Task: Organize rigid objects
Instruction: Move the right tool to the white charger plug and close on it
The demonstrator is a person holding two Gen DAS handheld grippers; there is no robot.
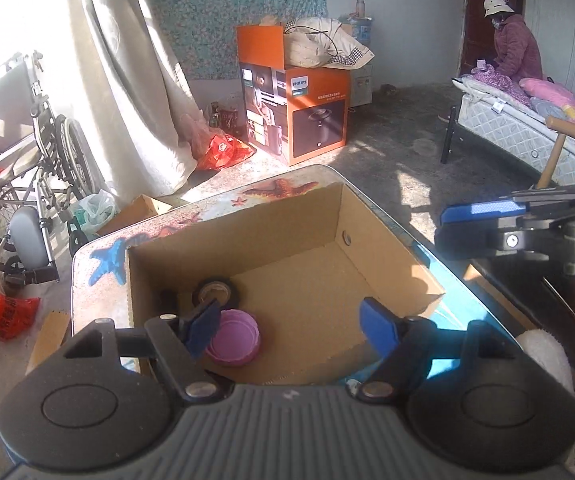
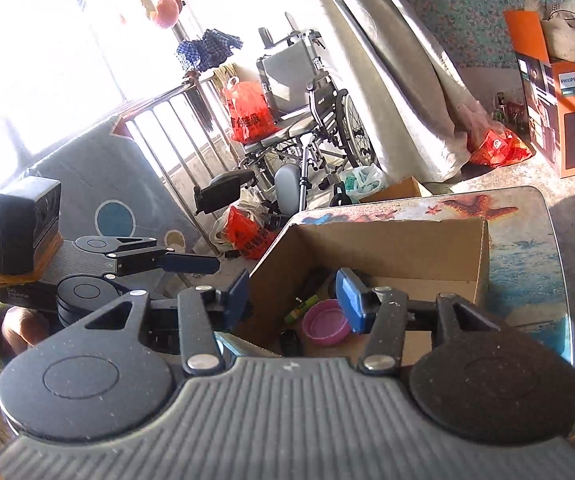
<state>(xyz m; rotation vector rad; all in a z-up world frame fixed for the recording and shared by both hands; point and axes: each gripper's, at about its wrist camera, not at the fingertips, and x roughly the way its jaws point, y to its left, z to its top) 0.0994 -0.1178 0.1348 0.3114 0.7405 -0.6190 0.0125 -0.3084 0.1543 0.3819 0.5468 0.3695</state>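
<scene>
Both claws hang spread and empty above the cardboard box [image 1: 387,248] on the tabletop [image 1: 99,280]: the left claw [image 1: 291,328] over its near edge, the right claw [image 2: 293,300] over its left corner. Inside, near the left wall, a purple lid [image 1: 233,336] lies flat, hollow up, with no long axis. It looks light, stiff and slick; pinch across its rim. Beside it, a tape roll [image 1: 216,291] lies flat.

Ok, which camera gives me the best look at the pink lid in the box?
Left wrist: the pink lid lies nearly whole on the cardboard box floor. In the right wrist view it is smaller and partly behind a finger.
</scene>
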